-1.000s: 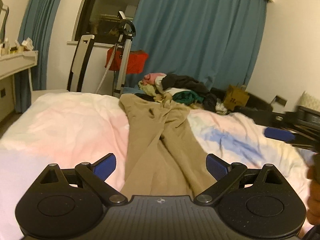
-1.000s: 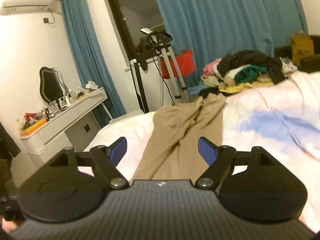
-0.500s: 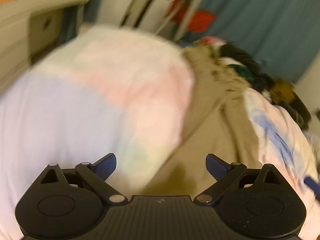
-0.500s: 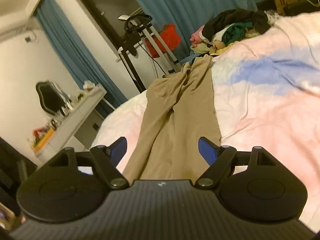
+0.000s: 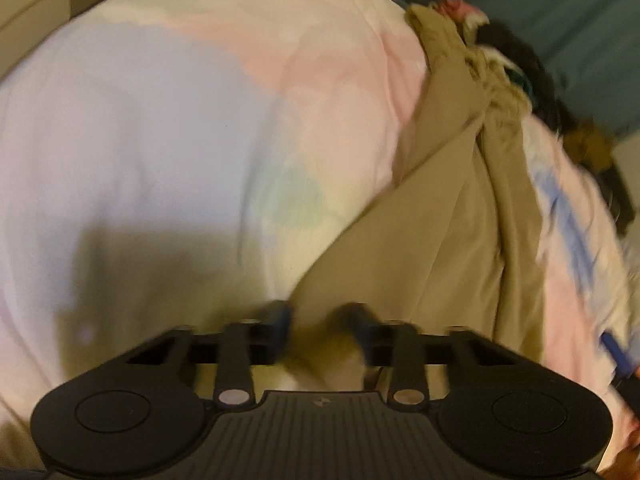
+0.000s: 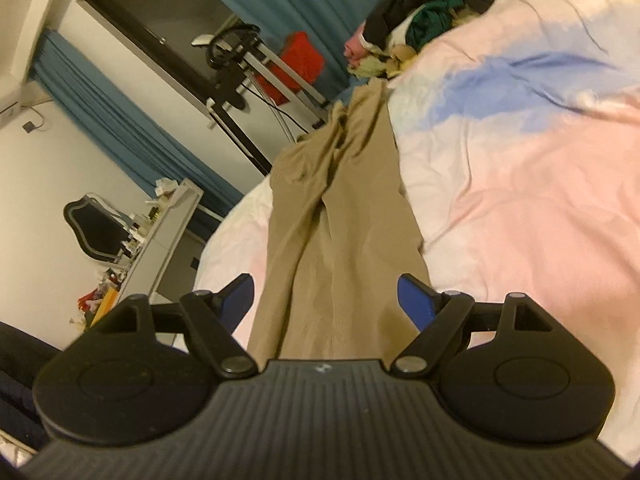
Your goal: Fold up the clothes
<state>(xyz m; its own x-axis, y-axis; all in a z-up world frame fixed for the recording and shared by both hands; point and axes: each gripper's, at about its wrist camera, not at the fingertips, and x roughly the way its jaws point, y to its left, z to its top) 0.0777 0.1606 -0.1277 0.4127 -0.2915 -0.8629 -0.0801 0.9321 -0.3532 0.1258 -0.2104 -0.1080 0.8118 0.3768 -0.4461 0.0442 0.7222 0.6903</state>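
While a pastel bedspread of pink, white and blue patches covered the bed, the room behind it held long teal curtains, a white dressing tabletop cluttered with small items, a dark-framed mirror and a metal stand with a red cloth hung by it. A heap of mixed clothes in black, green and pink sat at the far edge of the bed. The long tan trousers lay stretched lengthwise on the bedspread, legs side by side and creased, the far end bunched near the heap. The left gripper was low over the near left corner of the trousers; its jaws were drawn close together around that edge, though blur left it unclear whether they actually pinched the fabric. The right gripper hovered above the near end of the trousers with its blue-padded jaws spread wide, holding nothing.
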